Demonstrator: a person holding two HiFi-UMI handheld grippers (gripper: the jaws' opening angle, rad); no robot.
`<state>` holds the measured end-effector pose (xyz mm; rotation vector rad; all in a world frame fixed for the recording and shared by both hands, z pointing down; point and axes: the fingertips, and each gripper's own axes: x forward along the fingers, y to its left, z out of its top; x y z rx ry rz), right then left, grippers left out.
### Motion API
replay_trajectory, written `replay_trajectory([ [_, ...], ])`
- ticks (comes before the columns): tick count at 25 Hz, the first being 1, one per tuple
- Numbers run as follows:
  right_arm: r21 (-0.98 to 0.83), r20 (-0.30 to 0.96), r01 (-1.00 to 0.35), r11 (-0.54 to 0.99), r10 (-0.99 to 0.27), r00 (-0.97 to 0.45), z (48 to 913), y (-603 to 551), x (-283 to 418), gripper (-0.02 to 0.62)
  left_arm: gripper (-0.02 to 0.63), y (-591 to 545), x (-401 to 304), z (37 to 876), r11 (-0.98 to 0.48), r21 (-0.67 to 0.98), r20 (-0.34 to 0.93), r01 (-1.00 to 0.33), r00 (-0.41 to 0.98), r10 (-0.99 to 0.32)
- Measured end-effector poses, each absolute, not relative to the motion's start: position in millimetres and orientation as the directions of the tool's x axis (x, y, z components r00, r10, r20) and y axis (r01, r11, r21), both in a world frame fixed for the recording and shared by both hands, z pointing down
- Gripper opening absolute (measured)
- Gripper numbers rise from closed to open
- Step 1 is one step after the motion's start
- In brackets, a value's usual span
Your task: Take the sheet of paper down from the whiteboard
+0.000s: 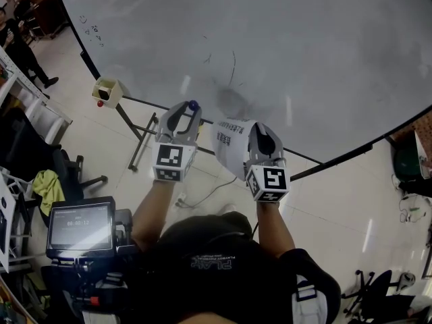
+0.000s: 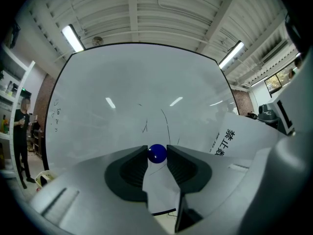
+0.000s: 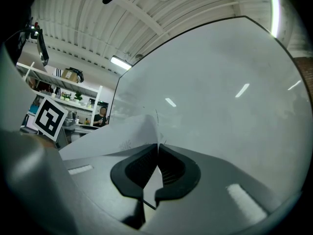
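The whiteboard (image 1: 283, 52) fills the upper head view, nearly bare, with faint pen marks. My left gripper (image 1: 191, 108) is shut on a small blue ball magnet (image 1: 193, 104); in the left gripper view the magnet (image 2: 157, 153) sits pinched between the jaw tips, just off the whiteboard (image 2: 127, 106). My right gripper (image 1: 259, 129) is shut on the white sheet of paper (image 1: 230, 144) with black print, which curls off the board to its left. In the right gripper view the paper (image 3: 120, 136) runs from the closed jaws (image 3: 158, 148) out to the left. The sheet (image 2: 242, 138) also shows at the right of the left gripper view.
The board's black stand legs (image 1: 138, 137) reach the tiled floor below its left part. A small wooden box (image 1: 108, 92) hangs by the board's lower left edge. A monitor on a cart (image 1: 79, 227) stands at my left, a person (image 1: 20, 46) far left, and chairs (image 1: 378, 292) at right.
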<state>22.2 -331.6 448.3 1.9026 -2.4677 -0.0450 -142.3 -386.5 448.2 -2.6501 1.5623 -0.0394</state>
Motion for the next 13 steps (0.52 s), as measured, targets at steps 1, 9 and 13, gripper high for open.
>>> replay_trajectory([
  [1,0.039,0.001,-0.966,0.254,-0.967,-0.254,447.6,-331.7,22.0,0.014,0.123,-386.6,-142.0,447.6,-0.483,-0.070,-0.012,-0.873,0.485,-0.874],
  [9,0.043,-0.006,-0.964,0.261,-0.965,-0.262,441.5,-331.7,19.3,0.014,0.123,-386.4,-139.9,445.1,-0.486,-0.066,-0.018,-0.872,0.488,-0.873],
  [13,0.048,-0.013,-0.966,0.254,-0.967,-0.254,440.6,-331.4,20.9,0.014,0.123,-385.1,-138.4,441.3,-0.489,-0.064,-0.028,-0.870,0.491,-0.871],
])
